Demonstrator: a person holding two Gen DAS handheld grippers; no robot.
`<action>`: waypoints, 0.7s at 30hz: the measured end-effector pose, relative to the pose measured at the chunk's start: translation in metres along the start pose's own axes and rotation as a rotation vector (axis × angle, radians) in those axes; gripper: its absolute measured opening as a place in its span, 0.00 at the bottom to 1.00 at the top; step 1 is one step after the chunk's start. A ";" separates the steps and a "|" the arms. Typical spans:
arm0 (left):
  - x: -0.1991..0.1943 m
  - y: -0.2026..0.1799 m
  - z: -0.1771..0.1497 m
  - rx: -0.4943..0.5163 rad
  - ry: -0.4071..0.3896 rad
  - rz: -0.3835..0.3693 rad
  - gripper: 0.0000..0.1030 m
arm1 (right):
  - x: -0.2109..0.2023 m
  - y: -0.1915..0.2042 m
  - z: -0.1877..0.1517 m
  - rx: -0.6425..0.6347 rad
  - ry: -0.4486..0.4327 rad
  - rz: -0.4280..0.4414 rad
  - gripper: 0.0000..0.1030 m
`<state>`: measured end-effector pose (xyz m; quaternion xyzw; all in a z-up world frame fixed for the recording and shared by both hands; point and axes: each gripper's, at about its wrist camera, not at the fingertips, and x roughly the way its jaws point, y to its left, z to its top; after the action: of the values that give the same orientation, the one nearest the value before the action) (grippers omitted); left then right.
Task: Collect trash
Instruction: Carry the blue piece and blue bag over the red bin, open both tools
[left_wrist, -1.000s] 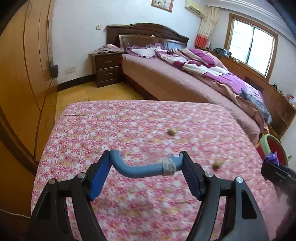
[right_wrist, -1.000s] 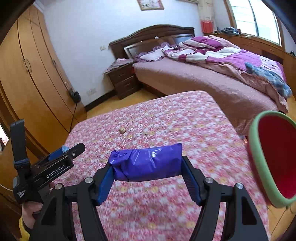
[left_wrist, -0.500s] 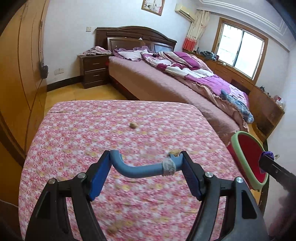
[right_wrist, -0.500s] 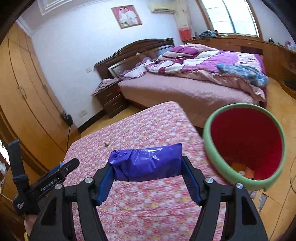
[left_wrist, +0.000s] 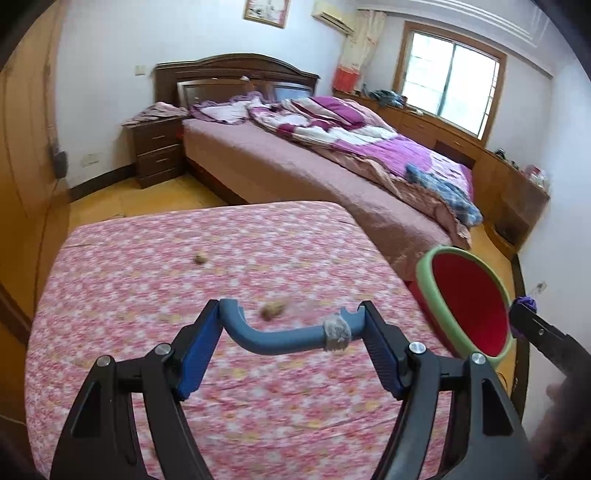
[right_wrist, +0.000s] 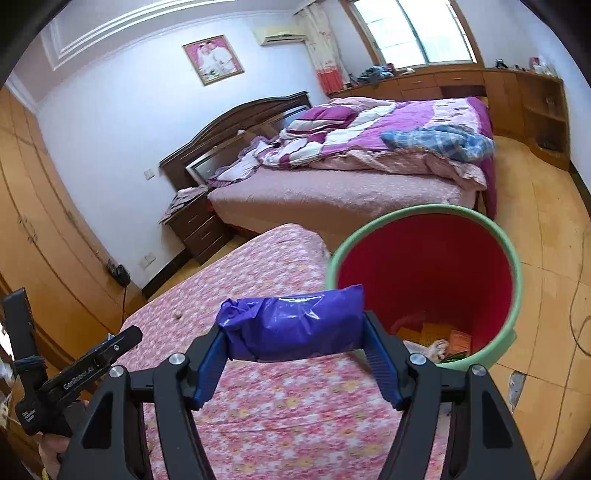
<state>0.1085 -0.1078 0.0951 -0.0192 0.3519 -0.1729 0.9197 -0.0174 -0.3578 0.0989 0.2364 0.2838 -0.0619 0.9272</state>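
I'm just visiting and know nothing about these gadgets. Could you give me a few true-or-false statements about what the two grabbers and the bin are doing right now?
1. The right gripper holds a purple wrapper between its fingers. True.
2. The left gripper is empty. False: it grips a bent blue tube.
3. The bin is blue inside. False: red inside, green rim.
4. The bin already has some scraps at the bottom. True.
5. Brown crumbs lie on the flowered cover. True.

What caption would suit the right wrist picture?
Right gripper carries a purple wrapper toward the red bin beside the floral table.
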 end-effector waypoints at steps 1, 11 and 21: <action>0.003 -0.008 0.001 0.013 0.003 -0.016 0.72 | 0.000 -0.005 0.001 0.004 -0.003 -0.008 0.69; 0.056 -0.083 0.010 0.153 0.088 -0.113 0.72 | 0.015 -0.088 0.016 0.125 -0.020 -0.114 0.70; 0.092 -0.135 0.015 0.206 0.112 -0.205 0.72 | 0.039 -0.120 0.019 0.149 -0.021 -0.142 0.75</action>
<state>0.1411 -0.2661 0.0686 0.0490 0.3794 -0.3016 0.8733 -0.0051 -0.4715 0.0429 0.2831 0.2847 -0.1508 0.9033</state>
